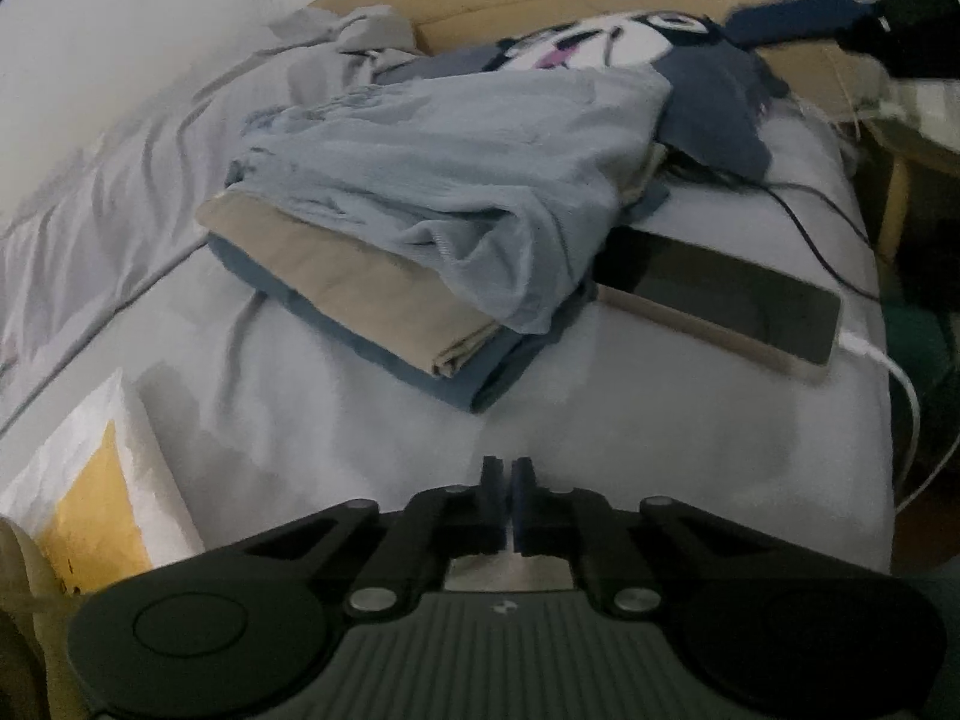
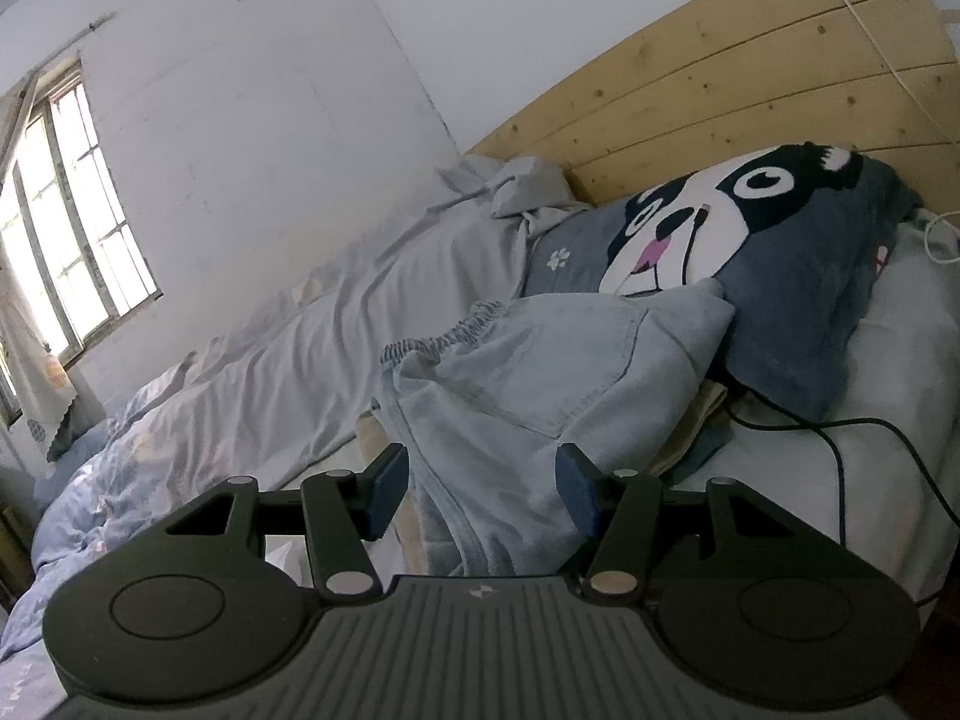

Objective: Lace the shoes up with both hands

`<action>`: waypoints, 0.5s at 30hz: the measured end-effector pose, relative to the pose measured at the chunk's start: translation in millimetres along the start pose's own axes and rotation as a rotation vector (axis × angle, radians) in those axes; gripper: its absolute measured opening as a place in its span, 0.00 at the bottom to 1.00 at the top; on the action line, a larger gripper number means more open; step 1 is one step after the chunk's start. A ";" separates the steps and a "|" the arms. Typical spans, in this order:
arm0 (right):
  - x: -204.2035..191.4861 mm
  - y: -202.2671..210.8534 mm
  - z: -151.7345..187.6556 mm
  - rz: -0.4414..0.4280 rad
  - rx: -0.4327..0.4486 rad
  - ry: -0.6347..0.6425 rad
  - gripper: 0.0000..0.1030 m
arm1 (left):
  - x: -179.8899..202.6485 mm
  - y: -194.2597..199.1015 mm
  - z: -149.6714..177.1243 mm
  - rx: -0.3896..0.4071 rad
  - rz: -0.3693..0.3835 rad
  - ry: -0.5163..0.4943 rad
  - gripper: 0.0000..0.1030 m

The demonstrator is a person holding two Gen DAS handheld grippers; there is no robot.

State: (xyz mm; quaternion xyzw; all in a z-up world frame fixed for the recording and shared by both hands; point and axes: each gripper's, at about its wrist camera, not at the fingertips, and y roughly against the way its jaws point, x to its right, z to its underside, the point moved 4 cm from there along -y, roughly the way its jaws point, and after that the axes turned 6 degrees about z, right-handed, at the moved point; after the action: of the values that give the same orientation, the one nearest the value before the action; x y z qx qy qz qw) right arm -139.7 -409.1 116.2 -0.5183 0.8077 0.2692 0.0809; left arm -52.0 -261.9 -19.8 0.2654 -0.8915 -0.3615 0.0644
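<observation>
No shoe or lace shows in either view. My left gripper point(image 1: 508, 468) is shut, its blue pads almost touching with nothing between them, and it hovers over the pale bed sheet point(image 1: 336, 420). My right gripper point(image 2: 483, 483) is open and empty, held just in front of a light blue fleece garment point(image 2: 540, 372) on a stack of folded clothes. The right gripper also shows in the left wrist view at the top right as a blurred blue finger point(image 1: 798, 15).
Folded clothes point(image 1: 432, 240) lie mid-bed, with a tablet point(image 1: 726, 306) on a white cable beside them and a black cable behind. A dog-face pillow point(image 2: 750, 240) leans on the wooden headboard point(image 2: 720, 102). A white and yellow bag point(image 1: 96, 468) sits at the left. A window point(image 2: 66, 228) is in the left wall.
</observation>
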 end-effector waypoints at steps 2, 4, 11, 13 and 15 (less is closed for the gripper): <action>-0.7 -0.6 0.5 -0.003 -0.002 0.001 0.54 | -6.1 3.8 0.1 0.016 0.001 0.039 0.01; -2.8 -1.1 1.6 -0.007 -0.004 0.007 0.54 | -13.8 12.5 -2.4 0.040 -0.001 0.078 0.00; -17.8 -3.3 6.9 -0.032 -0.013 0.039 0.54 | -55.4 67.3 -13.4 0.183 -0.001 0.269 0.00; -25.5 -4.5 9.4 -0.050 -0.017 0.057 0.54 | -73.4 86.2 -12.6 0.222 -0.001 0.342 0.00; -36.1 -6.1 13.8 -0.071 -0.027 0.082 0.54 | -90.7 103.5 -10.3 0.252 -0.011 0.398 0.00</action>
State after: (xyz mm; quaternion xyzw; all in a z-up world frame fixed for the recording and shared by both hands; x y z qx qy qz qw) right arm -120.1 -375.2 117.2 -0.5581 0.7879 0.2554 0.0501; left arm -15.9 -159.1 64.9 0.3422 -0.8979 -0.1881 0.2033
